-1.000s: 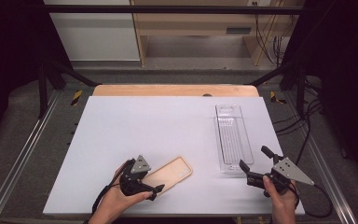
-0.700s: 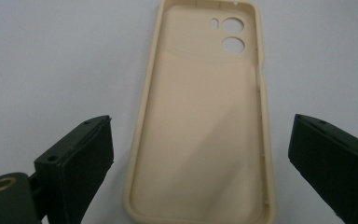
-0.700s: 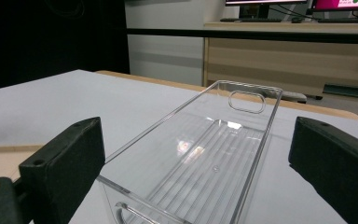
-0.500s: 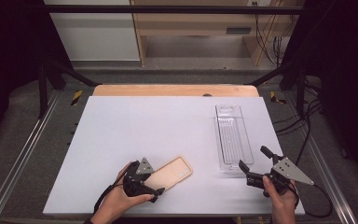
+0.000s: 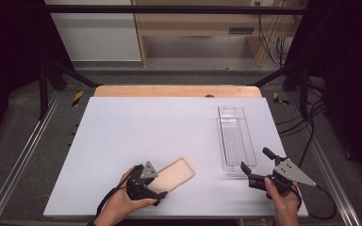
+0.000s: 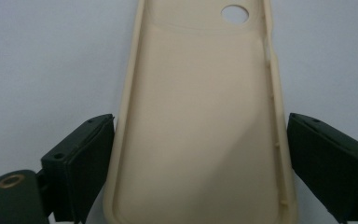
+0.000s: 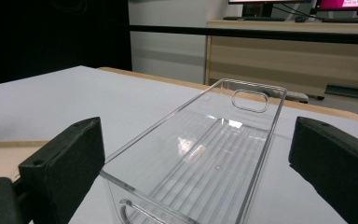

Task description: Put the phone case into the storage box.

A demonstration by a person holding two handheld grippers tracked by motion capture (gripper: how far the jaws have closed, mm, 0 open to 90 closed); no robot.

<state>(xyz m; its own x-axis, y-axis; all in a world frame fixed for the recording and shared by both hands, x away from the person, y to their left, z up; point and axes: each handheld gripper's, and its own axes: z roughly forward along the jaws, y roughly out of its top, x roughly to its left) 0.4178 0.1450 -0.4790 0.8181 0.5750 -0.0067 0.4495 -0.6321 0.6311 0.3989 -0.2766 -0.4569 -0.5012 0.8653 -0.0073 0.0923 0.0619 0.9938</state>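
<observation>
Phone case (image 6: 200,121) lies flat between left gripper (image 6: 200,163) fingers, apart; close squarely on long edges. Right gripper (image 5: 259,172) fingers apart at 6 o'clock of clear tray (image 5: 235,139).

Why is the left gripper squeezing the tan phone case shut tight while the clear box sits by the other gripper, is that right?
Not quite. The left gripper is not squeezing the phone case. Its jaws are open, one on each side of the case, and the left gripper view shows a gap beside the case on the right. The rest is right: the clear box sits by the right gripper.
</observation>
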